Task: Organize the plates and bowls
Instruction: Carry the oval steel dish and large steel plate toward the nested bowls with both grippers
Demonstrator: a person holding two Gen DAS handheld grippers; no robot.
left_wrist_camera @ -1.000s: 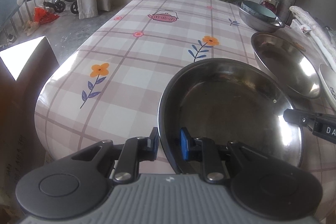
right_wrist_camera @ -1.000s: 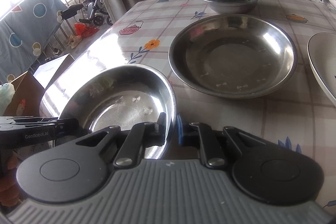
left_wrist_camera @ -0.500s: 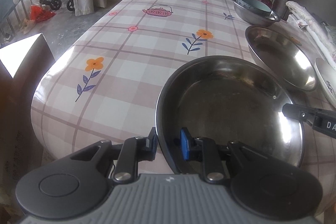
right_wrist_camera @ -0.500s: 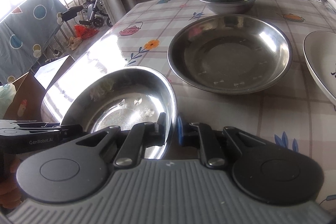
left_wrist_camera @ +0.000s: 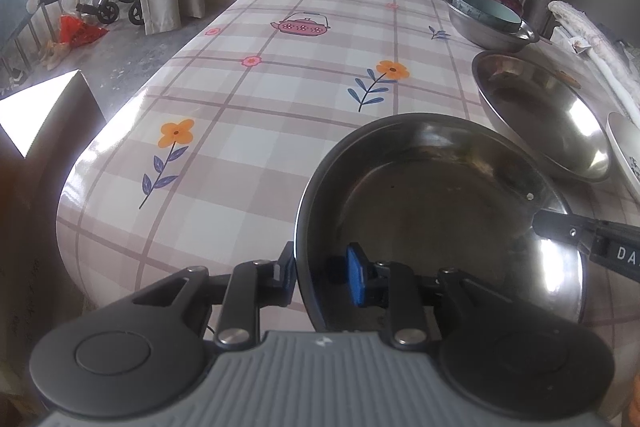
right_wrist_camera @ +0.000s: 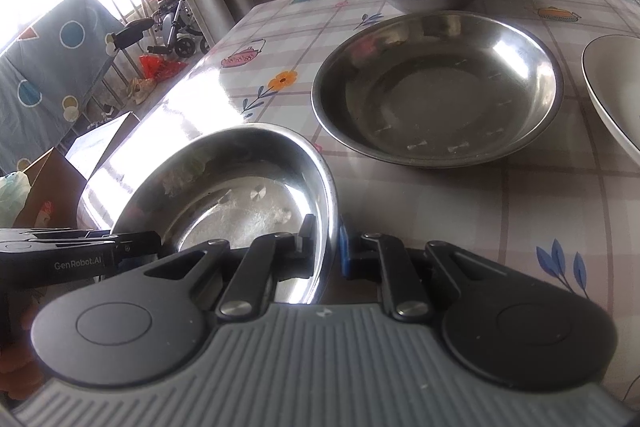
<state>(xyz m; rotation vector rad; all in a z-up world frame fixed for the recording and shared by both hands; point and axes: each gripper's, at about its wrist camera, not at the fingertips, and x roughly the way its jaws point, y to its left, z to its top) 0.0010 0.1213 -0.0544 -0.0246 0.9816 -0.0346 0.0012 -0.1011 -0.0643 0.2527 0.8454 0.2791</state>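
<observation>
Over the checked tablecloth (left_wrist_camera: 248,131) we hold one steel bowl (right_wrist_camera: 240,195) by opposite rims: right gripper (right_wrist_camera: 326,245) clamped, left gripper (left_wrist_camera: 322,273) just easing open, seemingly off the rim. It could tip onto the bigger steel bowl (right_wrist_camera: 440,91) beside it.

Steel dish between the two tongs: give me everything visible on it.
The round shallow stainless steel dish is shiny, with a dark rolled rim, a flat base and a few pale specks inside. It sits tilted at the near corner of the checked floral tablecloth. The right tongs pinch its rim on one side. The left tongs straddle the opposite rim and have just been opening, the inner blue pad off the wall. A larger steel dish lies beyond, apart.
</observation>
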